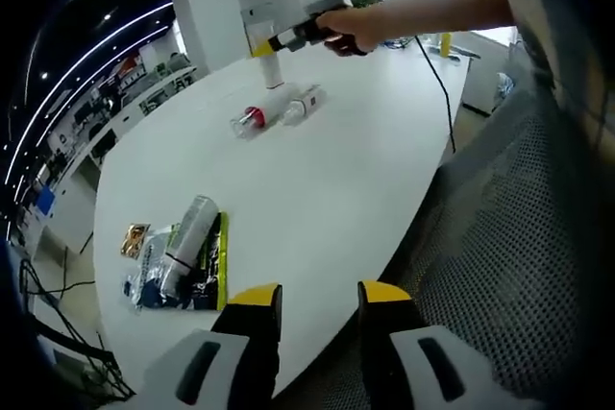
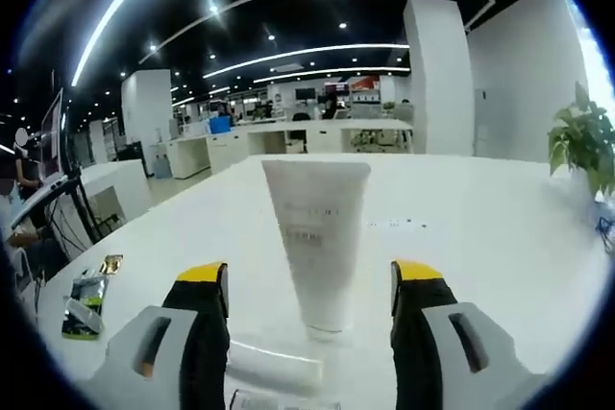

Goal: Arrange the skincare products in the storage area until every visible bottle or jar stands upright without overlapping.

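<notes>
While the white tube stands cap-down on the counter between the right gripper's wide-open, empty fingers, a careless nudge could topple it onto the bottles lying beside it.

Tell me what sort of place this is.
Most likely an open-plan office. A large white table holds the skincare items; rows of white desks run behind the upright white tube, under linear ceiling lights, with a potted plant alongside.
</notes>
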Tool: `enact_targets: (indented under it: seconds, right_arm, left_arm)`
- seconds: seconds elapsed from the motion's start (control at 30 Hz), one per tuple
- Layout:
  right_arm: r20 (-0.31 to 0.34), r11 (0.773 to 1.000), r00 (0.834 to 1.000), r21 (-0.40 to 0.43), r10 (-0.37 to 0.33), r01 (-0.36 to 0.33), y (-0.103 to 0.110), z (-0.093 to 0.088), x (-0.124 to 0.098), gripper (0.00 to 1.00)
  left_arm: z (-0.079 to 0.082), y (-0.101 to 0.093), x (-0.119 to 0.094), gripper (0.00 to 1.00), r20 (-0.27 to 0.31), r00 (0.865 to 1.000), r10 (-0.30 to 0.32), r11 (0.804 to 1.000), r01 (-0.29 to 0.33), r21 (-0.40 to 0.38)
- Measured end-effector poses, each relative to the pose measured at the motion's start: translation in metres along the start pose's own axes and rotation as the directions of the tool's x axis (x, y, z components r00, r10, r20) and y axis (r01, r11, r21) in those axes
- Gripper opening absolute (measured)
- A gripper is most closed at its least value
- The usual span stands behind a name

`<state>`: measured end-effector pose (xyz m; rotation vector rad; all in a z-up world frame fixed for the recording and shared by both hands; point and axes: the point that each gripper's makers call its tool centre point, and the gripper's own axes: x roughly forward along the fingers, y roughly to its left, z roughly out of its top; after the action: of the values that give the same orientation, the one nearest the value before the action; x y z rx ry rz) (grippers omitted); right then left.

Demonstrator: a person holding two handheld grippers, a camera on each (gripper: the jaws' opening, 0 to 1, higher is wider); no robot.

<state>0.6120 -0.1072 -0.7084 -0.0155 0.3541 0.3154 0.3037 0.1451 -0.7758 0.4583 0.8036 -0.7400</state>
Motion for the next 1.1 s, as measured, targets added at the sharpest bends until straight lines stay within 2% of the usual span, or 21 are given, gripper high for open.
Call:
enact_targets:
  seconds: [0.1, 0.17, 0.23, 0.3, 0.47, 0.5, 0.53, 0.6, 0.63, 0.67, 0.73, 0.77, 0.83, 0.93, 0.97, 1.0, 1.03, 1.1]
  right_arm:
    - [-0.032, 0.999, 0.999, -0.021, 0.028, -0.029, 0.014, -0.014, -0.015, 0.62]
    - [-0.073, 0.996, 0.995, -0.055, 0.070, -0.074, 0.026, -0.025, -0.022, 0.59]
    - [-0.122, 0.984, 0.979, -0.056, 0.162, -0.170, 0.048, -0.038, -0.026, 0.51]
    - [-0.163, 0.968, 0.961, -0.081, 0.223, -0.238, 0.064, -0.046, -0.026, 0.45]
    - [-0.212, 0.910, 0.930, -0.228, 0.301, -0.346, 0.087, -0.044, -0.019, 0.45]
    - [-0.246, 0.887, 0.915, -0.262, 0.320, -0.380, 0.089, -0.045, -0.015, 0.44]
    - [-0.257, 0.875, 0.908, -0.275, 0.332, -0.398, 0.091, -0.044, -0.013, 0.43]
    - [-0.301, 0.845, 0.878, -0.280, 0.374, -0.456, 0.097, -0.046, -0.008, 0.40]
    - [-0.343, 0.822, 0.861, -0.308, 0.375, -0.480, 0.097, -0.050, -0.004, 0.40]
    - [-0.357, 0.801, 0.862, -0.355, 0.360, -0.482, 0.095, -0.051, -0.001, 0.39]
    - [-0.408, 0.760, 0.847, -0.410, 0.341, -0.504, 0.092, -0.055, 0.005, 0.37]
    - [-0.459, 0.741, 0.828, -0.423, 0.321, -0.522, 0.089, -0.062, 0.009, 0.37]
    - [-0.524, 0.739, 0.807, -0.423, 0.272, -0.524, 0.081, -0.071, 0.017, 0.38]
    - [-0.530, 0.737, 0.800, -0.416, 0.280, -0.533, 0.083, -0.067, 0.028, 0.36]
    - [-0.547, 0.721, 0.791, -0.428, 0.274, -0.546, 0.083, -0.068, 0.029, 0.36]
    - [-0.562, 0.687, 0.782, -0.456, 0.270, -0.566, 0.084, -0.067, 0.033, 0.36]
    - [-0.576, 0.668, 0.770, -0.461, 0.275, -0.584, 0.086, -0.068, 0.036, 0.37]
    - [-0.623, 0.649, 0.726, -0.429, 0.291, -0.629, 0.090, -0.077, 0.039, 0.38]
  left_arm:
    - [0.000, 0.000, 0.000, 0.32, 0.000, 1.000, -0.003, 1.000, 0.003, -0.007]
    - [-0.001, 0.000, 0.000, 0.32, -0.002, 1.000, 0.002, 1.000, -0.002, -0.007]
    - [-0.001, 0.001, 0.000, 0.32, -0.001, 1.000, 0.005, 1.000, -0.005, -0.012]
    - [-0.001, 0.002, 0.000, 0.32, -0.005, 1.000, 0.008, 1.000, -0.008, -0.007]
    - [0.000, -0.001, 0.000, 0.32, 0.005, 1.000, 0.007, 1.000, -0.007, 0.027]
    - [0.002, -0.001, 0.000, 0.31, 0.012, 1.000, 0.005, 0.999, -0.005, 0.044]
    - [0.002, -0.002, 0.001, 0.30, 0.012, 1.000, 0.002, 0.999, -0.003, 0.045]
    - [0.001, -0.002, 0.001, 0.31, 0.008, 1.000, 0.004, 0.999, -0.005, 0.050]
    - [0.001, -0.001, 0.000, 0.31, 0.005, 1.000, 0.007, 0.999, -0.007, 0.047]
    - [0.000, 0.000, 0.000, 0.31, 0.004, 1.000, 0.012, 0.999, -0.012, 0.044]
    - [0.000, 0.002, 0.000, 0.31, 0.004, 1.000, 0.019, 0.999, -0.019, 0.042]
    - [0.001, 0.002, -0.001, 0.31, 0.008, 1.000, 0.023, 0.999, -0.023, 0.041]
    - [0.003, 0.003, -0.001, 0.31, 0.018, 0.999, 0.027, 0.998, -0.028, 0.051]
    - [0.003, 0.000, 0.000, 0.31, 0.014, 1.000, 0.013, 0.997, -0.014, 0.076]
    - [0.003, 0.000, 0.000, 0.31, 0.015, 1.000, 0.011, 0.997, -0.012, 0.080]
    - [0.003, 0.000, 0.000, 0.31, 0.017, 1.000, 0.012, 0.996, -0.013, 0.083]
    - [0.003, 0.001, 0.000, 0.31, 0.017, 1.000, 0.014, 0.996, -0.015, 0.084]
    - [0.003, 0.001, 0.000, 0.31, 0.015, 1.000, 0.015, 0.997, -0.016, 0.081]
